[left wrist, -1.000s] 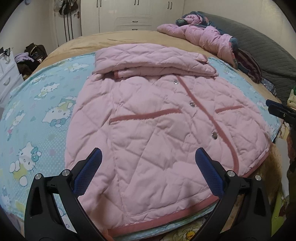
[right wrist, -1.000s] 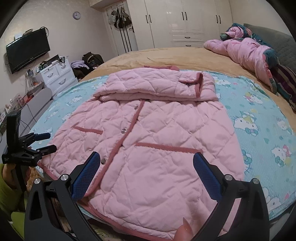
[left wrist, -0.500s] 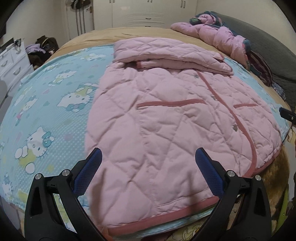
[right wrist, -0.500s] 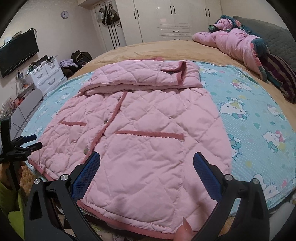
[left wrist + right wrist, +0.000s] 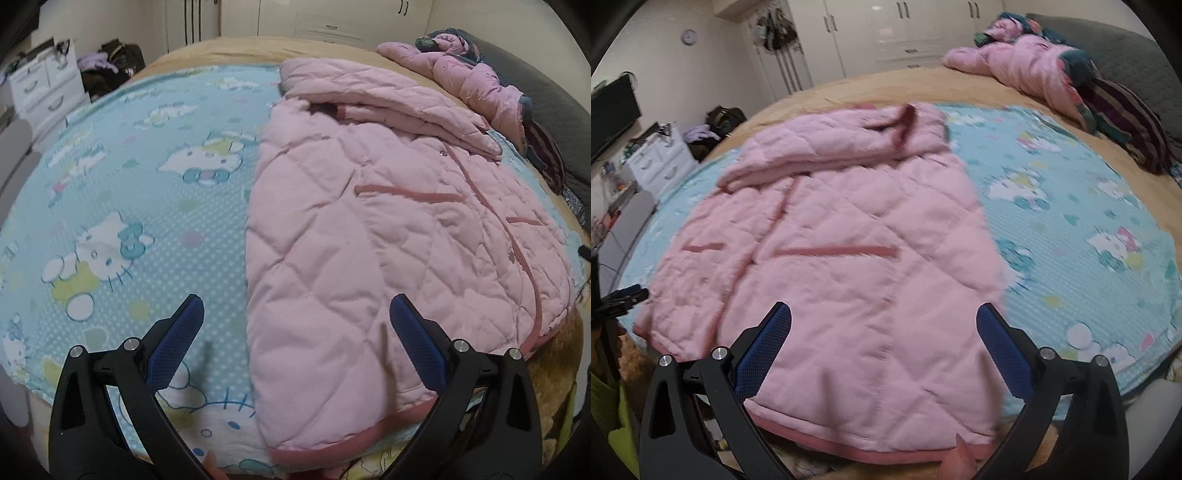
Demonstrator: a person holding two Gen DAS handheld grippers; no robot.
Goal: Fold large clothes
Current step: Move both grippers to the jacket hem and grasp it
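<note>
Pink quilted jacket (image 5: 388, 236) spread flat on bed's cartoon-cat mat (image 5: 122, 206), sleeves folded across top. Left tool (image 5: 295, 339) and right tool (image 5: 882, 339) both spread apart, empty. Best pinched at hem corners, lifted evenly.

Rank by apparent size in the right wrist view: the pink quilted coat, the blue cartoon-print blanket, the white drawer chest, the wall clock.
1. Blue cartoon-print blanket and pink quilted coat: too close to call, since the coat hides part of the blanket.
2. White drawer chest, far off.
3. Wall clock, smallest.
</note>
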